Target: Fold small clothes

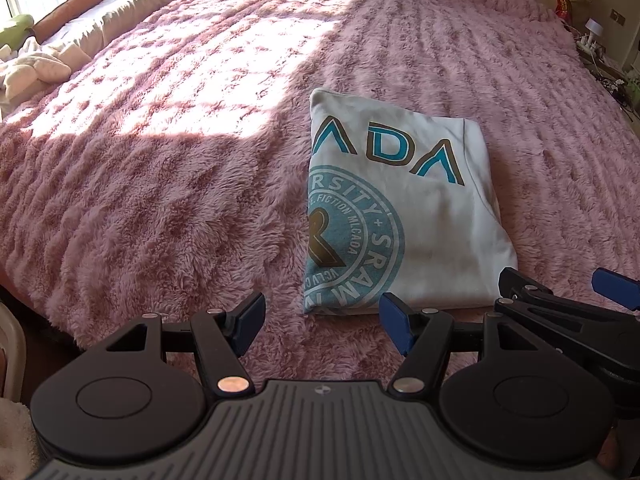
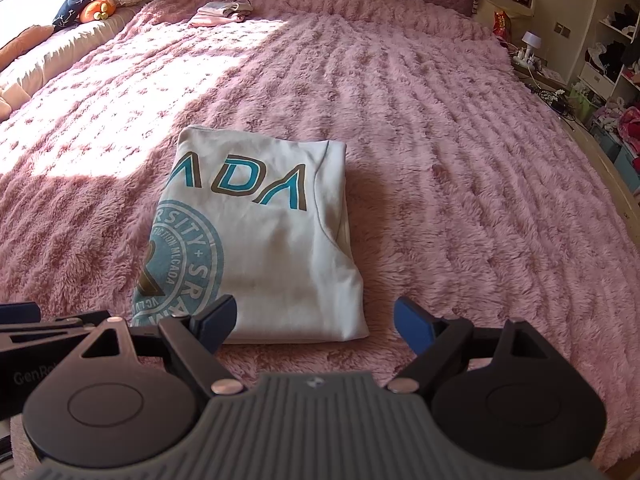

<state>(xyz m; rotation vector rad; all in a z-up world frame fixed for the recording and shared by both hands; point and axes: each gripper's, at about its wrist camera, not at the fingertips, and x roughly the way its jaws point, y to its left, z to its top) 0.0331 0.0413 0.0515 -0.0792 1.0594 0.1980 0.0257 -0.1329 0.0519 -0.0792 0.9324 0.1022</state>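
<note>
On the pink fluffy bed (image 2: 440,160), a white shirt (image 2: 272,248) with blue letters lay folded into a neat block, just past the tips of both tools. The left tool (image 1: 322,326) was wide open and held nothing. The right tool (image 2: 316,322) was open too, with nothing in it. The shirt looked soft, light and floppy, so it would likely sag if picked up by one corner. The near edge, with one tool at each near corner, looked like the best place to hold it. The fuzzy blanket might cling to the cloth a little. A small pile of folded clothes (image 2: 222,12) sat far off near the headboard. Nothing stood in the way.
</note>
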